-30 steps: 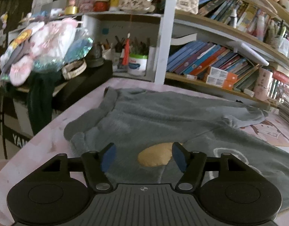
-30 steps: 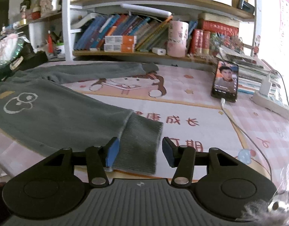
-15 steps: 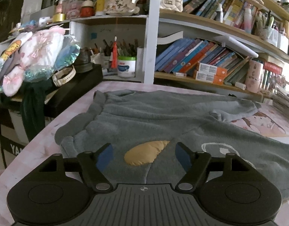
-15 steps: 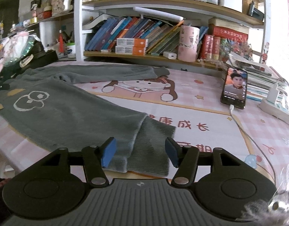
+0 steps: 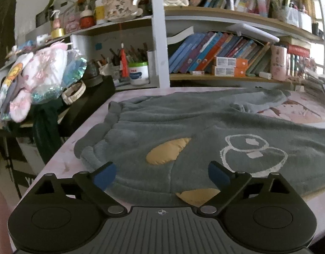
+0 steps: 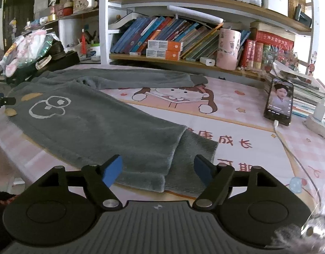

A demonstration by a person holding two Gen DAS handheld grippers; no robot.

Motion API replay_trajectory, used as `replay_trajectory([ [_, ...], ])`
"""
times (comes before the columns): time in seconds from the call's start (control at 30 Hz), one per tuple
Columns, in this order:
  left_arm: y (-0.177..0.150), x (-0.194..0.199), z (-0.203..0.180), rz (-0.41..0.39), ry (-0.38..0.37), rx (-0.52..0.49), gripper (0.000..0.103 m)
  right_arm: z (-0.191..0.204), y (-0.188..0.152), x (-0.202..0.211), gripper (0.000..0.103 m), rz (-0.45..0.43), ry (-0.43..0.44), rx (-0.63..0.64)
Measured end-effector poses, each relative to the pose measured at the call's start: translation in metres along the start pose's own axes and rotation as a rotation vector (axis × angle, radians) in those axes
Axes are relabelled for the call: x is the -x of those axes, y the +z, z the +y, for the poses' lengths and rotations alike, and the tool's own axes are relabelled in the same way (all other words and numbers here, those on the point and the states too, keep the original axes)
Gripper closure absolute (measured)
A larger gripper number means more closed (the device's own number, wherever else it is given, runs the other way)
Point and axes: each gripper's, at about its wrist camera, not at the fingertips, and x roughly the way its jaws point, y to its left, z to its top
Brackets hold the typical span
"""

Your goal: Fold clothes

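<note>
A grey fleece garment (image 5: 183,127) with tan patches and a white outline drawing lies flat across the pink table mat (image 6: 247,131). My left gripper (image 5: 161,174) hovers over its near left part, jaws opening wide; the fabric lies under them, not pinched. In the right wrist view the same garment (image 6: 103,127) stretches toward me, ending in a ribbed cuff (image 6: 190,160). Above that cuff end my right gripper (image 6: 158,169) is opening, its blue pads clear of the cloth. A second leg or sleeve (image 6: 130,80) lies farther back. The left gripper's tip (image 6: 1,101) shows at the far left edge.
A phone (image 6: 278,103) on a charging cable (image 6: 289,148) leans at the right by a book stack (image 6: 306,97). Bookshelves (image 6: 183,38) line the back. A black side table (image 5: 88,101) with a plush bundle (image 5: 35,80) stands left. The table's near edge (image 5: 56,165) drops off left.
Both grippers' jaws have spread wider. The left view has shifted sideways so the white drawing and a second tan patch now show. The garment stays flat on the table.
</note>
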Motion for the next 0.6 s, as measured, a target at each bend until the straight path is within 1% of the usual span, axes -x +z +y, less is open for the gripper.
replay_trajectory([
  [0.17,0.000,-0.001,-0.012,-0.003,-0.029,-0.030,0.007,0.003,0.003,-0.002,0.025,0.003,0.014,0.019],
  [0.33,0.000,-0.005,-0.022,0.007,-0.057,-0.059,0.006,0.009,0.010,-0.010,0.021,0.009,0.060,0.031],
  [0.47,0.005,-0.006,-0.027,0.001,-0.071,-0.087,0.006,0.013,0.019,-0.021,0.020,0.018,0.104,0.030],
  [0.6,0.013,-0.008,-0.024,-0.012,-0.085,-0.094,0.005,0.015,0.029,-0.033,0.020,0.036,0.125,0.054],
])
